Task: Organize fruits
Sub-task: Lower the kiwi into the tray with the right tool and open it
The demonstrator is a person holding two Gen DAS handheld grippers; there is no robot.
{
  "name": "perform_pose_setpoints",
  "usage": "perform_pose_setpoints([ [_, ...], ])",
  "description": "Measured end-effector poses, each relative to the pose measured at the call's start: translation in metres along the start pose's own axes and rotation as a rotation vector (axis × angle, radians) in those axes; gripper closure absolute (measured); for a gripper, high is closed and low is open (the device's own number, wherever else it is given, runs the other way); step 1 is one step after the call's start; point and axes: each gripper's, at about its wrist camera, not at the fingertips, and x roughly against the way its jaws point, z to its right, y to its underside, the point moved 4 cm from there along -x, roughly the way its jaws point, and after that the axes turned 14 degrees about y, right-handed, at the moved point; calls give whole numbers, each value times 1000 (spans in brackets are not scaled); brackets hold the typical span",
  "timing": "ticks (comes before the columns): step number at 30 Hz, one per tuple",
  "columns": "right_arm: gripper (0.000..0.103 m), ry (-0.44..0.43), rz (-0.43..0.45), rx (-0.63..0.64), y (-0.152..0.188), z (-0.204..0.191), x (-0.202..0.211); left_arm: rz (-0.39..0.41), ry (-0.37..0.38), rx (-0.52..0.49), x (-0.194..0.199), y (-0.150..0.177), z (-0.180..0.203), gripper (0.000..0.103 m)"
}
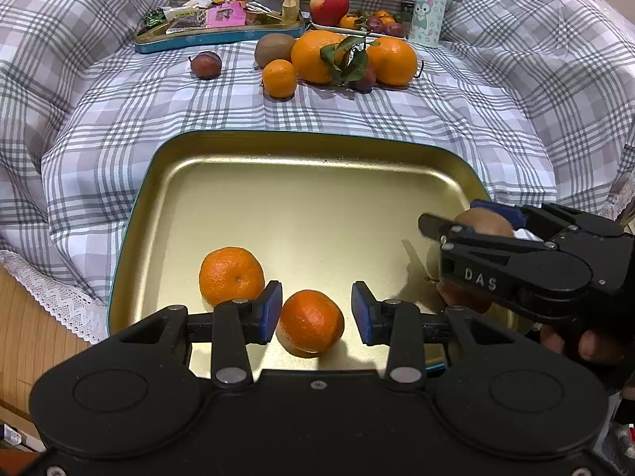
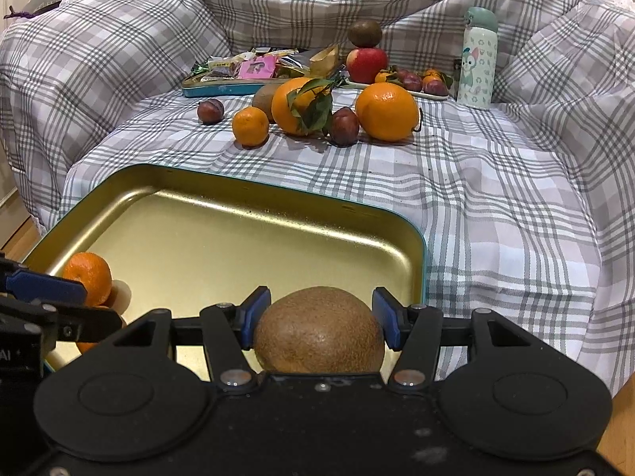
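Checked cloth over a soft seat | right hand-held gripper (image 2: 319, 319) holds brown fuzzy kiwi (image 2: 319, 329) over gold metal tray (image 2: 222, 234)'s right edge | we see left hand-held gripper (image 1: 316, 313) wide around small orange mandarin (image 1: 310, 323)

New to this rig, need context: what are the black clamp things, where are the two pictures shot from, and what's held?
No robot: a person holds a two-finger gripper in each hand, each carrying a forward-looking camera. The left view shows the left gripper open around a mandarin lying in the gold tray; a second mandarin sits beside it. The right view shows the right gripper shut on a kiwi over the tray's corner. More fruit, a snack tin and a bottle sit farther back on the checked cloth.
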Motion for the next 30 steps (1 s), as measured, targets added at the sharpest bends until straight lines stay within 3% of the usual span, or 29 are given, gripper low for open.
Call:
perform_pose_setpoints([
  [5, 46, 15, 48, 9, -6, -1, 5, 2, 0, 0, 1, 0, 0, 57],
  [30, 46, 20, 75, -21, -14, 3, 7, 25, -34, -5, 3, -4, 0, 57],
])
